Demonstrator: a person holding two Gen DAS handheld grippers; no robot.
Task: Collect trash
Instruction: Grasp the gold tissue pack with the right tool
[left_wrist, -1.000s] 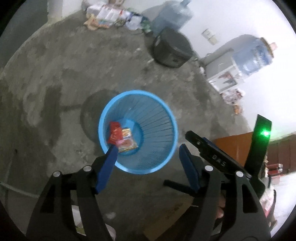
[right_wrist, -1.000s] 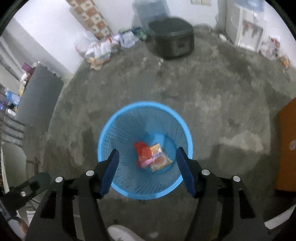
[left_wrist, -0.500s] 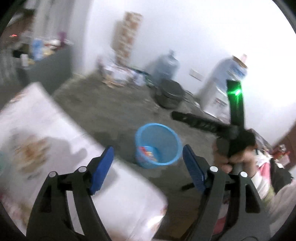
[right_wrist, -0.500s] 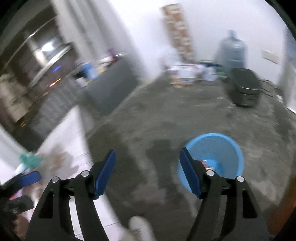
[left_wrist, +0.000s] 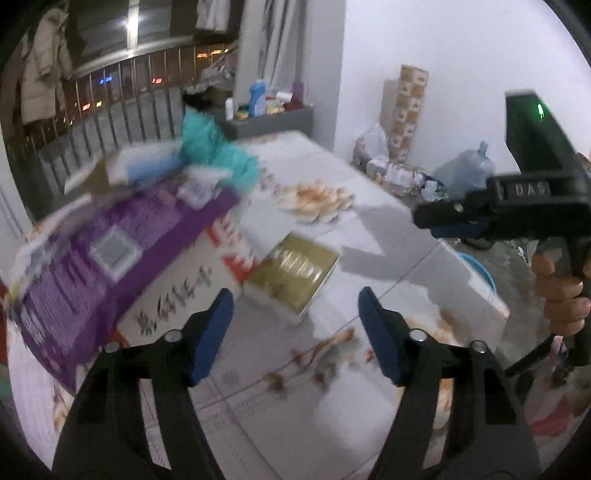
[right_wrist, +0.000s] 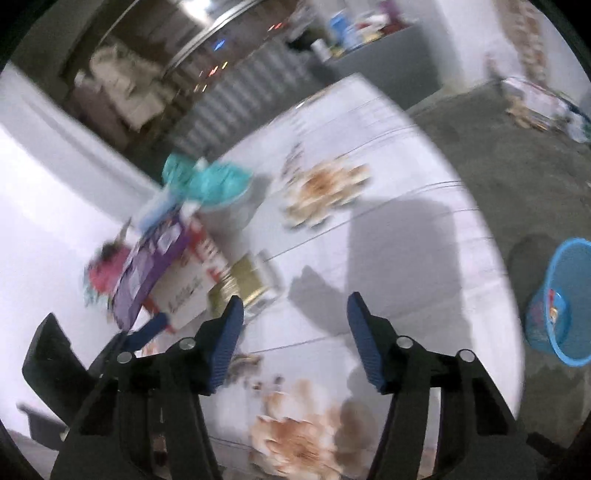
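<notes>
Through my left wrist camera I look down over the table (left_wrist: 376, 229) with its flowered cloth. My left claw (left_wrist: 295, 334) is spread with nothing between its pads; its jaws have just been closing a little. Just beyond the claw tips lies a gold box (left_wrist: 293, 271), and left of that box a big purple bag (left_wrist: 103, 258) leans on a white and red carton (left_wrist: 207, 273). A teal bundle (left_wrist: 214, 151) sits beyond the purple bag. None of this is collected yet, so I judge most of the work is still ahead. Right of the gold box, past the table's edge, only a sliver of the blue basket (left_wrist: 480, 271) shows. My right hand (left_wrist: 561, 291) and its tool are in front of it.

My right wrist camera, badly blurred, shows my right claw (right_wrist: 295, 341) also spread and empty, its jaws likewise having just been closing. The gold box (right_wrist: 245, 282) lies just past its left pad, touching nothing. This view gives what the other hides — the whole blue basket (right_wrist: 554, 302) standing on the concrete floor (right_wrist: 498, 155), well to the right of the gold box, with a red and orange wrapper (right_wrist: 554, 306) already inside. So some trash is in. The left view is sharper on the table's clutter.
</notes>
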